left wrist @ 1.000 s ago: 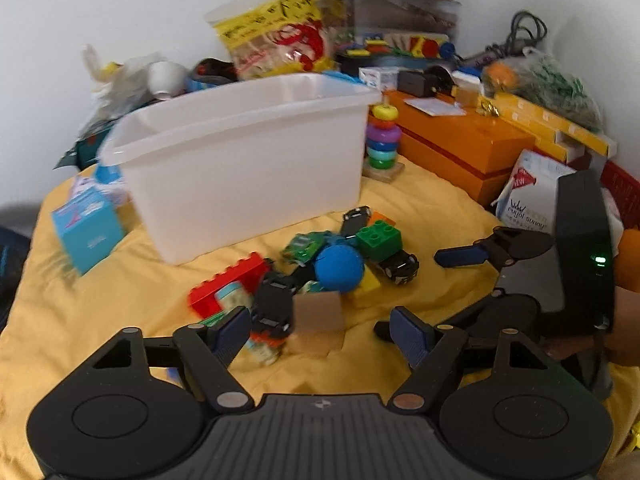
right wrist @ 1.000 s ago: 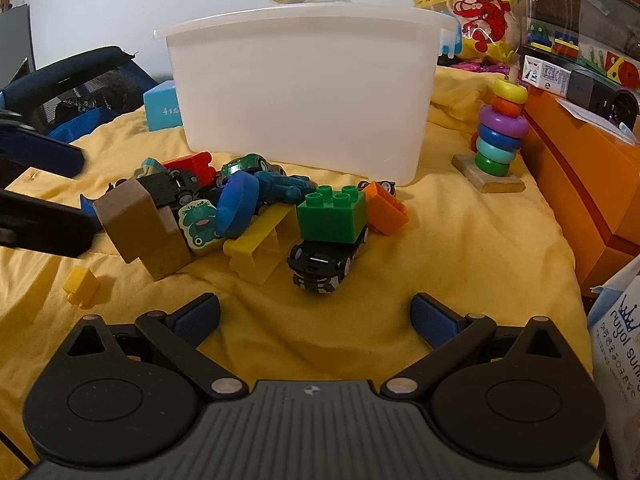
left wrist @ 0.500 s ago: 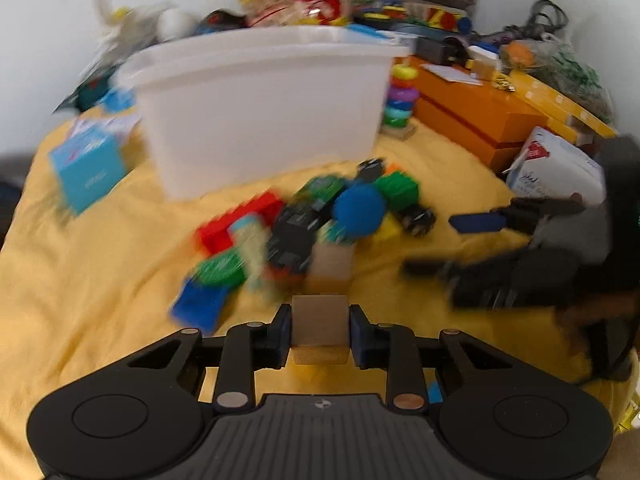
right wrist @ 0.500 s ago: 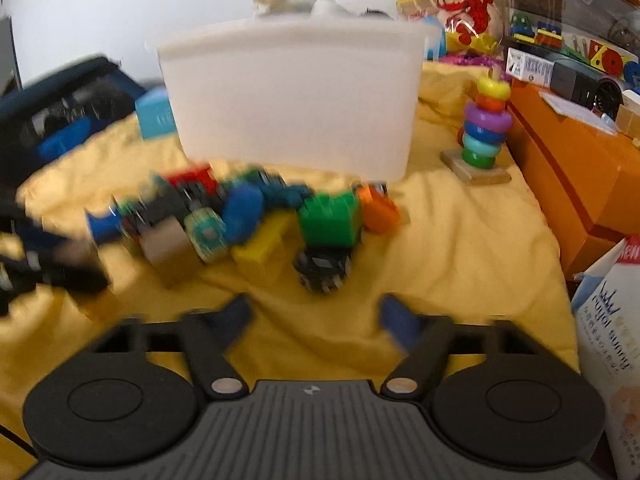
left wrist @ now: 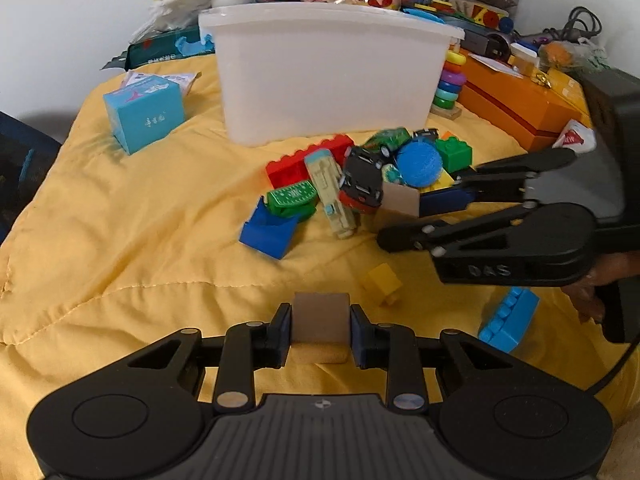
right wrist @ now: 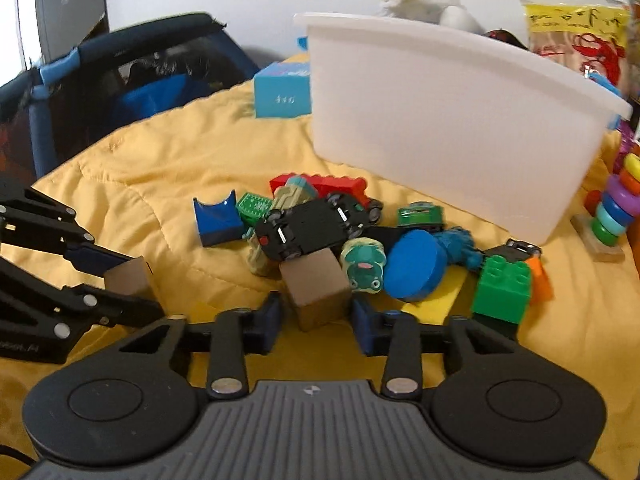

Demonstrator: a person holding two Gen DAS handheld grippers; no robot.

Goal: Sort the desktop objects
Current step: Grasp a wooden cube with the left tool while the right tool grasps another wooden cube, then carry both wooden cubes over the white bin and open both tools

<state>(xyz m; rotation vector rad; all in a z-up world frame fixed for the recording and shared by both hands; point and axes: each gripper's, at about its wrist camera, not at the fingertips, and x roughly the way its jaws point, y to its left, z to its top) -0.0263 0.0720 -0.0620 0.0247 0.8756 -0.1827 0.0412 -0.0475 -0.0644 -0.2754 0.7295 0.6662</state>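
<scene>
The left gripper (left wrist: 320, 330) is closed on a brown block (left wrist: 320, 317) — the right gripper (right wrist: 316, 316) is partly open around another brown block (right wrist: 316, 286), not gripping it.

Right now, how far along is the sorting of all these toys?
Barely begun. The left gripper is shut on one brown block. The right gripper's fingers straddle a second brown block but haven't closed. The toy pile, including the black car and green brick, is on the yellow cloth. Inside the white bin is hidden.

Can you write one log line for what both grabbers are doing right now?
left gripper: shut on brown block | right gripper: open around second brown block | white bin: waiting
</scene>
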